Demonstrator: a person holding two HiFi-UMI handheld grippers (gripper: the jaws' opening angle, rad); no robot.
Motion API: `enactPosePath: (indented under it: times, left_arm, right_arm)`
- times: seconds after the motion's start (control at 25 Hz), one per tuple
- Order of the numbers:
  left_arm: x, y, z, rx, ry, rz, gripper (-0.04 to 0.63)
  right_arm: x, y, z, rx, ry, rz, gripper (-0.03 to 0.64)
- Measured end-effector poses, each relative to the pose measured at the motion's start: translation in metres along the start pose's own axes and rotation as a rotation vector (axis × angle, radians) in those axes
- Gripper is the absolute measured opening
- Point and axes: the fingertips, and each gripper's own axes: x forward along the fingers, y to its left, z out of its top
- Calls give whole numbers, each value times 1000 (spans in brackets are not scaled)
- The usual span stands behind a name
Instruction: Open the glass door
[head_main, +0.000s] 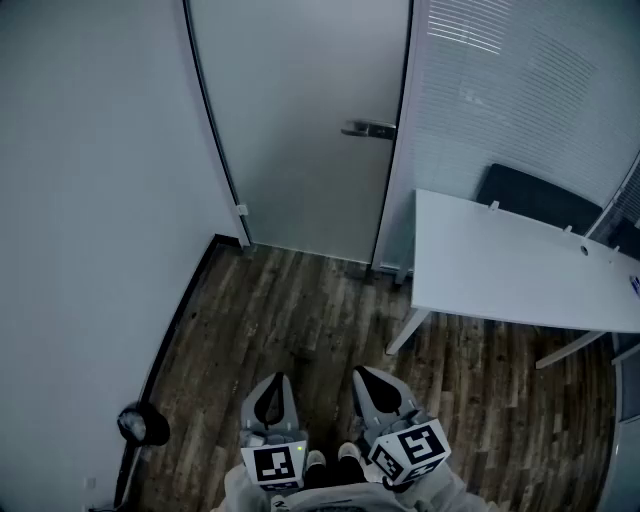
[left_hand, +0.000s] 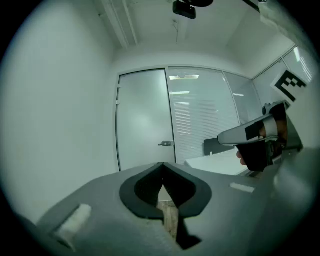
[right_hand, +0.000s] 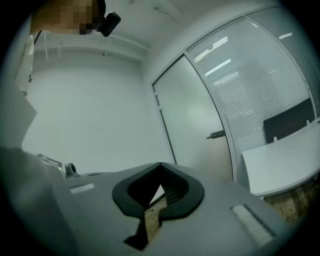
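The frosted glass door stands closed at the far end of the room, its metal lever handle on the right edge. It shows also in the left gripper view as the door with the handle, and in the right gripper view as the door with the handle. My left gripper and right gripper hang low near the person's body, side by side, well short of the door. Both are shut with nothing between the jaws: left gripper, right gripper.
A white table juts in from the right, with a dark chair behind it against the blinded glass wall. A white wall closes the left side. A small black object sits by the skirting. Wood floor lies between me and the door.
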Motion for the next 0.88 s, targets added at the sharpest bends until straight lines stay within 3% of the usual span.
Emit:
enactPosePath:
  times: [0.6, 0.88]
  left_arm:
    - [29, -33, 25, 25, -35, -9, 3]
    - [57, -27, 18, 23, -43, -3, 4]
  right_arm:
    - [-6, -43, 18, 0, -43, 17, 5]
    - [8, -67, 22, 8, -41, -11, 5]
